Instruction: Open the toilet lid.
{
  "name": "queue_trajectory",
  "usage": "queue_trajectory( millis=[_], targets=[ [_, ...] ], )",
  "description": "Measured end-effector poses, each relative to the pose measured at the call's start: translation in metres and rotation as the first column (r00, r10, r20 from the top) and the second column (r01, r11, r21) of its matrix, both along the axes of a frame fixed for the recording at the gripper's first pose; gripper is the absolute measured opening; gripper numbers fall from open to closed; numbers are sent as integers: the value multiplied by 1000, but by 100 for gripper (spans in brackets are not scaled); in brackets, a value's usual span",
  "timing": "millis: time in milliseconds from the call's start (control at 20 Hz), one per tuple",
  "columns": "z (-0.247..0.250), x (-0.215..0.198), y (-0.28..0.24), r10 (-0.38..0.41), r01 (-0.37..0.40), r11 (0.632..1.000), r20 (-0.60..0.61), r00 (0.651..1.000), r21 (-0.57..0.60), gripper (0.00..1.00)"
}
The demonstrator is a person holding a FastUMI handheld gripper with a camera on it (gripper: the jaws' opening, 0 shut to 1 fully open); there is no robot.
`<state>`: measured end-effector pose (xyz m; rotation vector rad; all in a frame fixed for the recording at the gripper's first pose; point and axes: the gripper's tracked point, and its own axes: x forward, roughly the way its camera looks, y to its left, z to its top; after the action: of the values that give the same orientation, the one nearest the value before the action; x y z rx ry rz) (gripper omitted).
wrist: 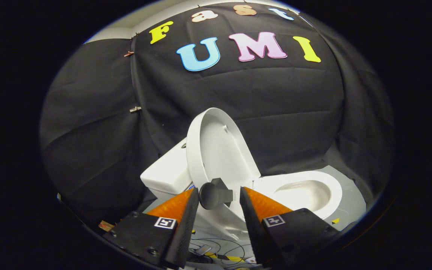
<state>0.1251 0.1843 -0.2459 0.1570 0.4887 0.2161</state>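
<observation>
Scene: a small white glossy toilet point(306, 189) stands in the lower centre of the frame on a pale grey floor point(354, 202), with the black cloth booth wall point(283, 112) behind it.
Toilet lid: the white oval plastic lid point(216, 146) is raised, standing roughly upright with its inner face turned toward the open bowl; it sits in the middle of the frame, just above the fingers.
Handle: a dark grey round knob with a short stem point(214, 195) is fixed to the lid's lower edge and lies in the gap between the two fingers, near their tips.
Gripper: the gripper point(219, 195) is at the bottom centre of the frame, its fingers spread apart; the knob is between them, and whether either finger touches it cannot be told.
Tank: the white boxy tank point(167, 174) sits left of the lid, behind it.
Bowl: the open white seat ring and bowl lie to the right of the lid, beyond the right-hand finger.
Floor clutter: thin dark cables point(219, 247) lie low in the frame between the fingers' bases.
Wall clips: small metal clips point(135, 109) hold the cloth at the upper left of the frame.
</observation>
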Motion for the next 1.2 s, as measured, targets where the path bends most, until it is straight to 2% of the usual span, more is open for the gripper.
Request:
queue_trajectory(
  millis=[100,150,250,450,650,950,1200],
  targets=[
    [18,-4,-6,1,-2,1000,21,1000,10,75],
    [30,-7,-11,2,-2,1000,38,999,11,87],
    [63,-14,-20,0,-2,1000,97,995,18,97],
    [138,-37,-43,-3,5,1000,245,970,-8,99],
    [214,-70,-76,-30,57,997,403,915,-55,99],
    [271,-112,-107,-51,126,985,510,859,-114,99],
    [293,-136,-134,-93,176,979,550,830,-99,98]
  ],
)
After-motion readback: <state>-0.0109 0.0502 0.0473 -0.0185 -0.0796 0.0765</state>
